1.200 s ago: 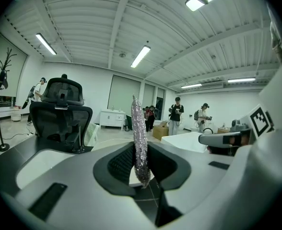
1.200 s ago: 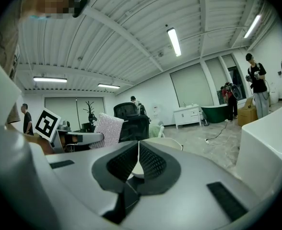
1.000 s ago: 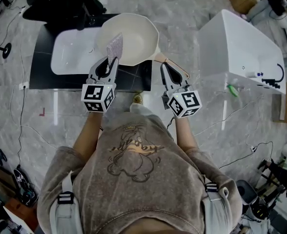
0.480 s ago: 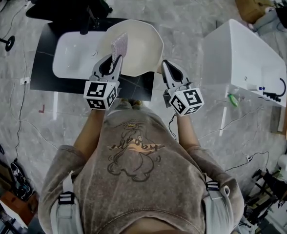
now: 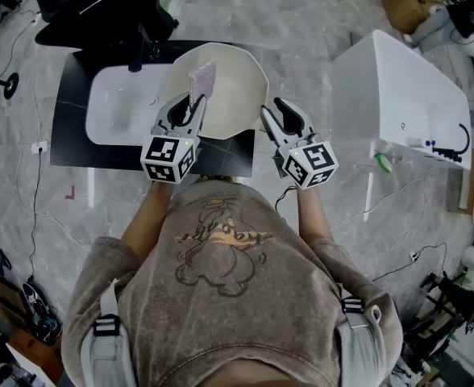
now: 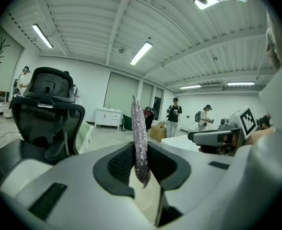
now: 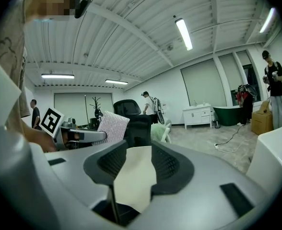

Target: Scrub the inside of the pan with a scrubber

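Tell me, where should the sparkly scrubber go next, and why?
Probably lower the left gripper so its silvery mesh scrubber pad touches the inside of the round cream pan. The pad is pinched upright over the pan, not clearly on it. The right gripper has just been opening, the pan between its jaws unpressed, so go gently.

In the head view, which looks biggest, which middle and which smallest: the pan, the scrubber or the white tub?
1. white tub, clearly the largest
2. pan
3. scrubber, much the smallest
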The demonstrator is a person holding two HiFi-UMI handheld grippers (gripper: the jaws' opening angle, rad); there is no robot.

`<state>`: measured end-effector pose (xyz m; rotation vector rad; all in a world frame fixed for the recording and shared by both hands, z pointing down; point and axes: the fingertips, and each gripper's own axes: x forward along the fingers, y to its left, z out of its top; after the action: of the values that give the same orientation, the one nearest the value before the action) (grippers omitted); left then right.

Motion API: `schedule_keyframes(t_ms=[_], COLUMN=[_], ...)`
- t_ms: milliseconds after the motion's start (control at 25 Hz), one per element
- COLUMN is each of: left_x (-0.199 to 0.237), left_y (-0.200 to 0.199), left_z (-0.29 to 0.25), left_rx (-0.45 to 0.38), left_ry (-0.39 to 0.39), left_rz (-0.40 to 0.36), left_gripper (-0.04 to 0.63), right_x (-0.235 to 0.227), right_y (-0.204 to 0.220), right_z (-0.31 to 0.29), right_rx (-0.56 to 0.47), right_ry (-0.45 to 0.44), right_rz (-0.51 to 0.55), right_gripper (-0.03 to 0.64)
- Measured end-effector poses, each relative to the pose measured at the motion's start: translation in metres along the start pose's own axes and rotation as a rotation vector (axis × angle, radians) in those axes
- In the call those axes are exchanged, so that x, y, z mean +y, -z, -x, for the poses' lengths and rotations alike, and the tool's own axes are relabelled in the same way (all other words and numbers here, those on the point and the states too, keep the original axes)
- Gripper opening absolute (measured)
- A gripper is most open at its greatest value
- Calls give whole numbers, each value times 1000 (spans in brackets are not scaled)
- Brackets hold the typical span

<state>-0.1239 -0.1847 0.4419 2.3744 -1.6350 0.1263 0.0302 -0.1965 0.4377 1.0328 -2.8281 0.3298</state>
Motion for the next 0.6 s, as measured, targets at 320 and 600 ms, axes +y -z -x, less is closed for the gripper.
schedule_keyframes(t_ms=[320,600], left_x=[9,15], left_y=[0,9], left_z=[-10,-16], left_rx=[15,45], left_ry=[27,40], left_rz=[-9,-1], left_gripper=[84,84], right_x=[-4,-12], right_y=[39,101], right_z=[-13,-8], right_rx=[275,592], right_ry=[-92,-196], right_rz=[277,487], right_gripper=[307,307])
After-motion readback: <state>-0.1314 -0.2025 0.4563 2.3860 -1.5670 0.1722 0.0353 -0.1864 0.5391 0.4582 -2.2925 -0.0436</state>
